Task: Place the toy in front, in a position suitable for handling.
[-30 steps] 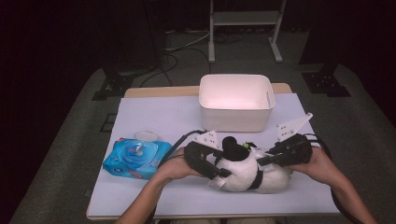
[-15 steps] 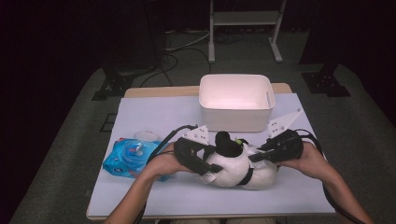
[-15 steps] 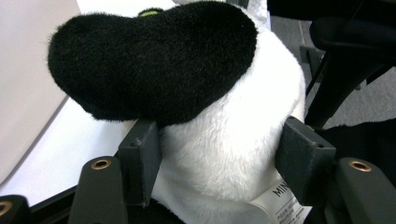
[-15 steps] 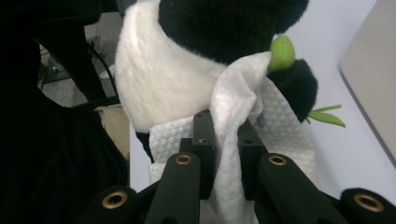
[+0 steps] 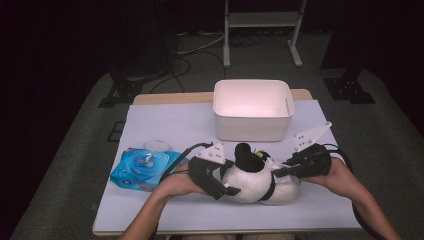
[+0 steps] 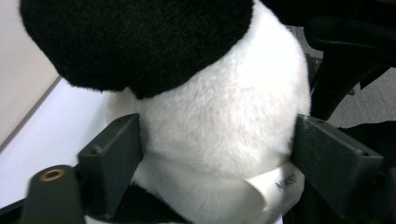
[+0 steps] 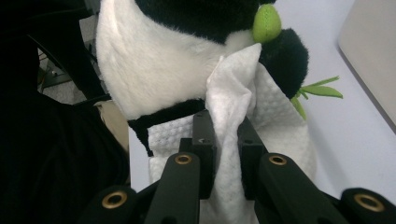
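Presently, the plush panda lies on the white table cover, in front of the white tub and to the right of the blue wipes packet.

Left gripper: its jaws have just been opening, and in the left gripper view they stand wide on either side of the panda's white body. The pads look to be at the fur's edge on both sides. Whether they press on it cannot be told; judged from the widening, the hold has been eased rather than tightened. A sewn-in label hangs near one jaw.

Right gripper: the jaws are narrow and pinched on a white wet wipe, which rises between them and lies against the panda just below its green leaf detail.

Change noted: compared with the high view a second ago, the panda has shifted slightly toward the left and nearer the table's front edge, both hands moving with it; the tub and packet are where they were.

Assessment: the work in hand appears to be wiping the toy. With the left hold slackened, the panda is less firmly steadied, so a firm rub from the wipe could push or roll it. Either a fresh grip is being sought or the toy is about to be turned.
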Demonstrator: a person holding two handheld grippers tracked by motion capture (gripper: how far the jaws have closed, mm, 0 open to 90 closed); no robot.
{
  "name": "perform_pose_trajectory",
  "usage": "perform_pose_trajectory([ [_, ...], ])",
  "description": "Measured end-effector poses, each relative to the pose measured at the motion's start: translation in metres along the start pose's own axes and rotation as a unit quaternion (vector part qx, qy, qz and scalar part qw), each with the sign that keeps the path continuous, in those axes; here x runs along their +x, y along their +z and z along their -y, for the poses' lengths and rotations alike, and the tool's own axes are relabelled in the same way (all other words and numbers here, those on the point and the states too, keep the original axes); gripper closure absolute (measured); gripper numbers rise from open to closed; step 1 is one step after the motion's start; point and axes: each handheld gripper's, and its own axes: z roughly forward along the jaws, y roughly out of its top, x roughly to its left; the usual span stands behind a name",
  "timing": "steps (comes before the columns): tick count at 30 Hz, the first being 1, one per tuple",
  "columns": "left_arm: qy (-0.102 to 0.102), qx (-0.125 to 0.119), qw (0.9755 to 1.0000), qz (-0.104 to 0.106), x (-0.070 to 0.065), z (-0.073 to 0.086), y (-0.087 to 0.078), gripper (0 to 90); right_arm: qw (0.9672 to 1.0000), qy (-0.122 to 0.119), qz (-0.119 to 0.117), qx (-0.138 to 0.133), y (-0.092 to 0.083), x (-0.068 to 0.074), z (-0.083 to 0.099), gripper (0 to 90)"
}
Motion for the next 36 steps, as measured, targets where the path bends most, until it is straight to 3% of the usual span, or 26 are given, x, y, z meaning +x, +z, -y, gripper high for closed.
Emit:
perform_pose_trajectory([
  [2,0.003,0.000,0.9999,-0.011,-0.002,0.001,0.004,13.0,1.0000,-0.001,0.004,0.004,0.001,0.002,-0.001,81.8],
  [6,0.009,-0.020,0.9994,-0.027,-0.002,0.000,-0.001,32.1,1.0000,-0.002,0.000,-0.002,0.000,0.001,0.000,81.8],
  [9,0.017,-0.023,0.9990,-0.035,-0.002,-0.006,-0.007,37.1,0.9999,0.000,-0.006,-0.010,-0.003,0.001,-0.003,81.8],
  [11,0.015,-0.020,0.9990,-0.037,-0.002,-0.011,-0.011,38.0,0.9999,-0.001,-0.009,-0.013,-0.006,0.001,-0.006,81.8],
  [17,0.037,-0.005,0.9985,-0.041,-0.007,-0.021,-0.023,39.6,0.9996,-0.011,-0.018,-0.016,-0.009,0.004,-0.014,81.9],
  [20,0.042,0.004,0.9984,-0.038,-0.009,-0.021,-0.022,39.5,0.9992,-0.014,-0.026,-0.028,-0.011,0.006,-0.020,81.8],
  [29,0.045,0.000,0.9985,-0.032,-0.010,-0.019,-0.017,38.9,0.9979,-0.038,-0.025,-0.045,-0.015,0.009,-0.046,81.7],
  [36,0.033,-0.009,0.9989,-0.032,-0.008,-0.014,-0.017,38.7,0.9984,-0.020,-0.027,-0.046,-0.011,0.003,-0.032,81.7],
])
